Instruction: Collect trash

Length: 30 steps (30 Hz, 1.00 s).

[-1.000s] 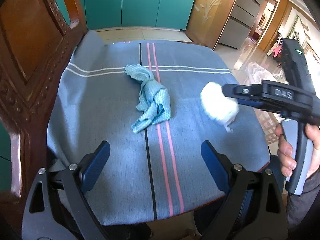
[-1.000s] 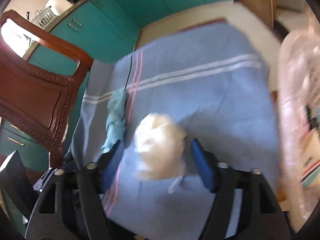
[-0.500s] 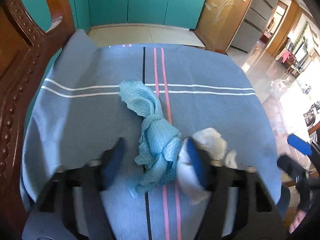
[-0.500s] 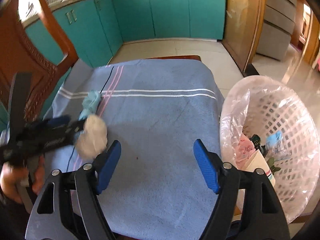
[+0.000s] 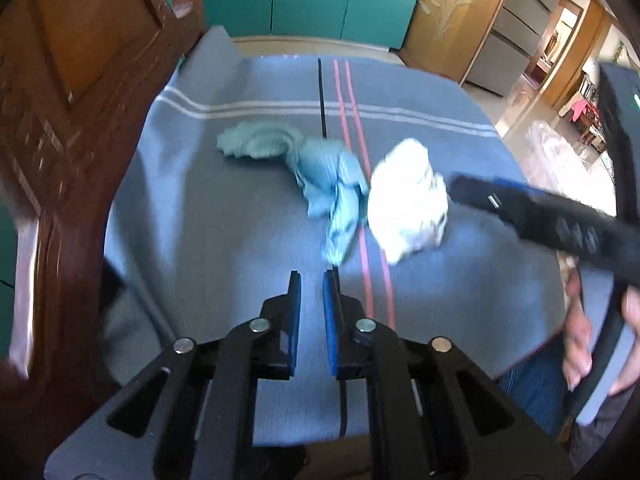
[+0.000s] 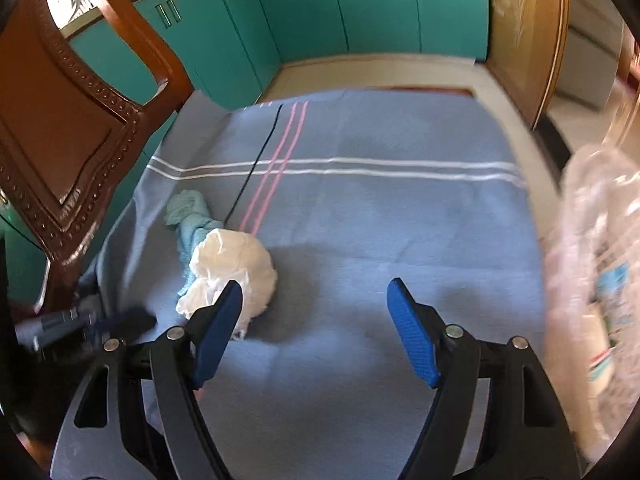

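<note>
Blue striped tabletop [image 6: 360, 216]: white paper wad [image 6: 234, 264] touches teal rag [image 6: 192, 220], both soft, light. Left gripper [image 5: 311, 280] closed on nothing. Right gripper [image 6: 316, 300] apart, empty; pinch wad mid-bulge.

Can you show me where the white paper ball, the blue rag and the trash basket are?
white paper ball [image 5: 408, 196], left wrist view, middle of the crumpled wad.
blue rag [image 5: 320, 168], left wrist view, the twisted middle.
trash basket [image 6: 592, 248], right wrist view, its plastic liner.

We note left gripper [image 5: 311, 280] jaws just closed on nothing; white wad [image 5: 408, 200] dropped beside blue cloth [image 5: 316, 172].
</note>
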### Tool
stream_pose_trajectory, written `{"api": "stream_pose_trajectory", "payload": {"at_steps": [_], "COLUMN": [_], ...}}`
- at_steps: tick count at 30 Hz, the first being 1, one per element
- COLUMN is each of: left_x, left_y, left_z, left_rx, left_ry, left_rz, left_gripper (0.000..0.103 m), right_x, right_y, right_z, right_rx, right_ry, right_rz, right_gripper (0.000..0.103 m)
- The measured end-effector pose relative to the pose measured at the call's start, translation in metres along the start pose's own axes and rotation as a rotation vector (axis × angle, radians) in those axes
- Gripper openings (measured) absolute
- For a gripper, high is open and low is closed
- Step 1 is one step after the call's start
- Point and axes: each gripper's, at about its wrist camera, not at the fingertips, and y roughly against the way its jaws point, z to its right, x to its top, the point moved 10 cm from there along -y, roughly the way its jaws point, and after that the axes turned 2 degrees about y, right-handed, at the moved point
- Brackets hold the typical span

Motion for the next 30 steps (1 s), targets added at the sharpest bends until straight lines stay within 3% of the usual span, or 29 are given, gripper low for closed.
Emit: {"api": "stream_pose_trajectory", "payload": {"at_steps": [3,8,11,18,21,25,27,30], "left_x": [-0.008,-0.013,-0.012,-0.01,-0.009,-0.007,-0.005,-0.003], "left_y": [-0.003,-0.008,-0.008,-0.005,-0.006,-0.006,-0.004,0.002], "left_z": [-0.003,-0.007,-0.008,-0.005,-0.005,-0.002,-0.001,-0.001], "left_rx": [0.002,-0.005,-0.013,-0.02,-0.02,-0.018,-0.017,-0.015], "left_ry": [0.005,0.018,0.021,0.012,0.013,0.007,0.004,0.005], "left_rz": [-0.014,-0.027,-0.023,-0.014,-0.014,-0.01,-0.006,0.01], "left_gripper": [0.013,0.013,0.013,0.014,0.017,0.022,0.023,0.03], "right_x": [-0.003,-0.009,-0.008,0.001,0.0,-0.012,-0.015,-0.009], "right_y": [-0.01,-0.012,-0.005,0.016,0.019,0.013,0.014,0.026], "right_z": [-0.014,-0.031,-0.032,0.0,0.011,0.0,-0.007,-0.007], "right_rx": [-0.013,-0.023,-0.094,-0.306,-0.357,-0.205,-0.133,-0.104], "right_ry": [0.035,0.113,0.176,0.22,0.221,0.213,0.199,0.151], "right_rz": [-0.024,-0.026,0.002,0.064,0.063,0.006,0.0,0.037], "right_gripper": [0.055,0.014,0.005,0.005,0.005,0.005,0.011,0.041]}}
